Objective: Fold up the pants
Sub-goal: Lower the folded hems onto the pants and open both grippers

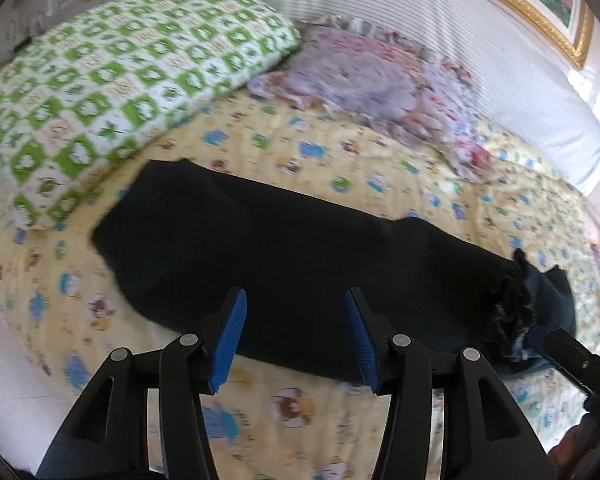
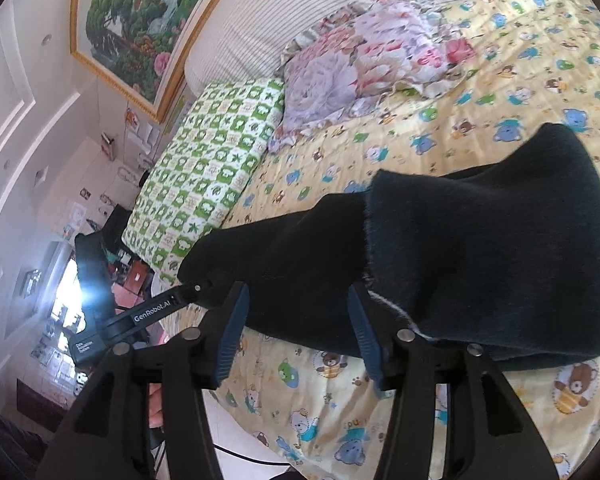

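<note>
Lying folded, pants between parted tongs.

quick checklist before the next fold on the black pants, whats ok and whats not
1. Left gripper open, nothing between its fingers: ok.
2. Right gripper open, fingers not pinching cloth: ok.
3. Black pants lying on the yellow bedspread, clear of the green pillow: ok.
4. One end already folded over, top layer showing in the right wrist view: ok.
5. Edges lined up: cannot tell.
6. Bunched cloth at the far right end in the left wrist view: not ok.
</note>
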`<state>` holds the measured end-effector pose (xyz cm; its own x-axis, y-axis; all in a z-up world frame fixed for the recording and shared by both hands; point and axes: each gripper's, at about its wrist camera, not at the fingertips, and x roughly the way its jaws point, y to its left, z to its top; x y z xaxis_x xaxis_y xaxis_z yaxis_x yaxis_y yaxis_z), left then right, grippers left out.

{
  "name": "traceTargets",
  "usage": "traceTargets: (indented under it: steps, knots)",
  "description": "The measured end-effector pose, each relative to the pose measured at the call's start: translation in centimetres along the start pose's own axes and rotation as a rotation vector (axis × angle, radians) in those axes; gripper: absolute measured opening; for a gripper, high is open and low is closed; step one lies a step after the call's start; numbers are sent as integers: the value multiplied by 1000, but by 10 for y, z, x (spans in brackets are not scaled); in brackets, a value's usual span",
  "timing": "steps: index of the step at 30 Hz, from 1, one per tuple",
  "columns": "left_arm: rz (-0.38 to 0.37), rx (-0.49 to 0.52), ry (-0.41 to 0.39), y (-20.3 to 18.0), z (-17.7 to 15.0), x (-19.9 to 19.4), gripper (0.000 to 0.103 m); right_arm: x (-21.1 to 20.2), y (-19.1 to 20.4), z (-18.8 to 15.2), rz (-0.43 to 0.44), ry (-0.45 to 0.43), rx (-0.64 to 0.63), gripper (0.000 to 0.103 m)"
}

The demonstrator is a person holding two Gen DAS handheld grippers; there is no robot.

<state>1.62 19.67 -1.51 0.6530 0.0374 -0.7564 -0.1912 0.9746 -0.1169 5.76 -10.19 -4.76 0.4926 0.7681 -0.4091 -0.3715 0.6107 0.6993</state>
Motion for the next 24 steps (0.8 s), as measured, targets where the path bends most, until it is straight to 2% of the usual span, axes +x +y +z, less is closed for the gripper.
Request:
traceTargets:
  steps: [10, 24]
  knots:
    - [132, -34, -64, 30, -1, -9, 55, 34, 24, 18, -10, 59, -98, 57]
    - [233, -94, -59, 66, 3, -3, 57, 85, 53, 49, 8, 135, -206, 59]
